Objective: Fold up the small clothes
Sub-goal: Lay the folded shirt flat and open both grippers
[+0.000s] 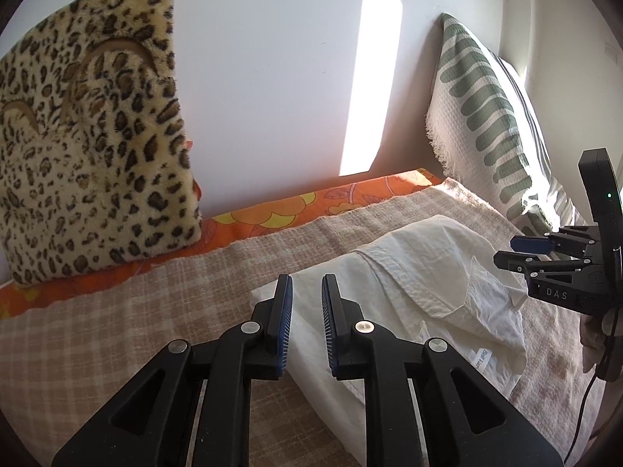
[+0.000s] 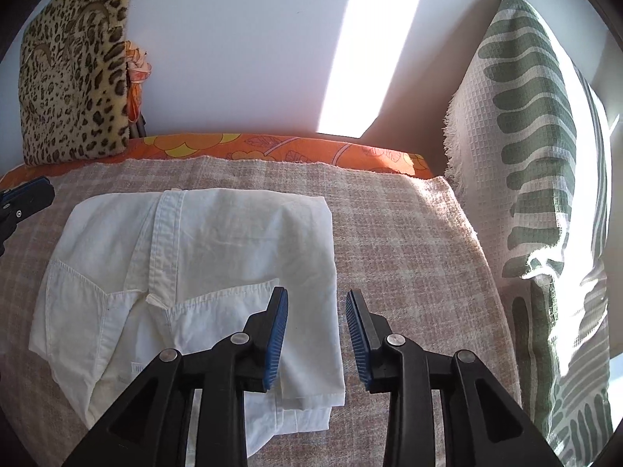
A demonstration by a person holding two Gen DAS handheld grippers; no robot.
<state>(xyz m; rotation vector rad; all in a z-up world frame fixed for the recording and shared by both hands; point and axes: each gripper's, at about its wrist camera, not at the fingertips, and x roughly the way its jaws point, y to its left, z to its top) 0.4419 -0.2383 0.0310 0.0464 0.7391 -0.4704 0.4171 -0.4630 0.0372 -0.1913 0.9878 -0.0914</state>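
Folded white cotton shirt (image 2: 187, 272) lying mid-blanket on checked beige blanket (image 2: 389, 233). Left gripper (image 1: 307, 323) narrowly parted, right gripper (image 2: 317, 334) half-open at five o'clock edge, both empty. Best to press creases flat.

A bed carries everything here, spread with a beige-and-cream checked blanket (image 2: 409, 241) whose frayed far edge stops short of the wall. Beyond that edge a strip of orange sheet with yellow flowers (image 2: 272, 148) shows, running along the white wall. A white folded shirt (image 2: 218, 241) lies flat on the blanket, collar and chest pockets facing up, its label showing at the near edge in the left wrist view. A leopard-print plush cushion (image 1: 89, 136) stands on the orange sheet, leaning against the wall at the left. At the right a white waffle-weave pillow with green leaf stripes (image 2: 521, 155) stands propped at the blanket's end, its fringed edge touching the blanket.
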